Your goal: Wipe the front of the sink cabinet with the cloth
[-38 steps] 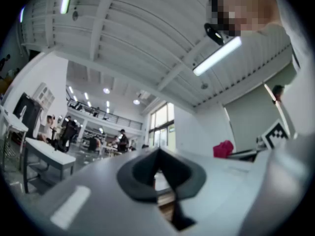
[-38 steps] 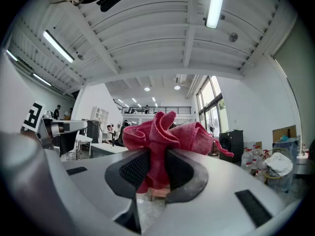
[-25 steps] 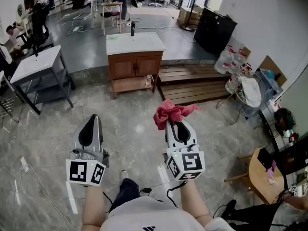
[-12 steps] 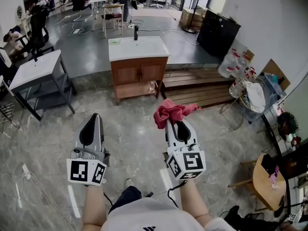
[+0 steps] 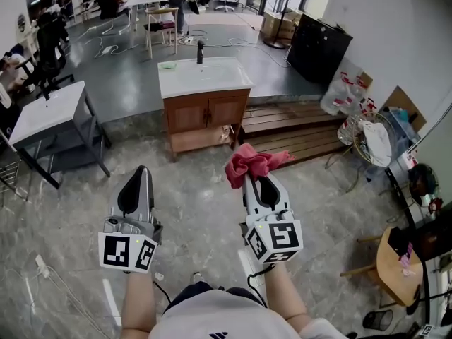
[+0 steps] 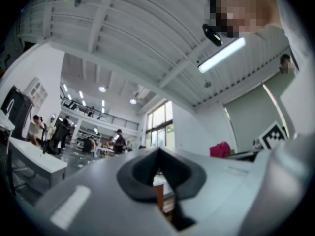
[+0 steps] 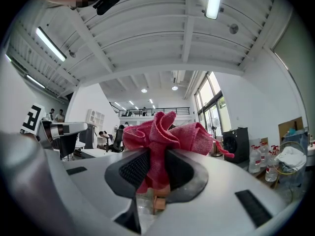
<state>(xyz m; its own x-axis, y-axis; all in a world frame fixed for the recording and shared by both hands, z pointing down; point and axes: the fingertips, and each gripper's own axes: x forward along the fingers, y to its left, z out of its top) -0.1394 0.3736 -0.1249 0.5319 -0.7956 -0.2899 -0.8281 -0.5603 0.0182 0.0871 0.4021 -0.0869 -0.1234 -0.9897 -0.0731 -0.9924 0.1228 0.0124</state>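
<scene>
A wooden sink cabinet (image 5: 205, 115) with a white basin top stands ahead across the grey marble floor, its two doors facing me. My right gripper (image 5: 253, 180) is shut on a bunched red cloth (image 5: 251, 164), which spills out past the jaw tips; the cloth (image 7: 162, 136) fills the middle of the right gripper view. My left gripper (image 5: 134, 188) is held level beside it, jaws shut with nothing between them. Both grippers are well short of the cabinet. In the left gripper view the left gripper (image 6: 158, 154) shows shut, with the cabinet's wood seen beyond it.
A wooden pallet platform (image 5: 296, 126) lies right of the cabinet. A white table on a dark frame (image 5: 49, 119) stands at the left. Water bottles (image 5: 346, 94) and a wire basket (image 5: 367, 136) sit by the right wall. A black cabinet (image 5: 321, 48) is at the back right.
The cabinet has shifted slightly lower and to the right in the head view as I walk toward it. Both grippers keep their pose, the cloth still held.
</scene>
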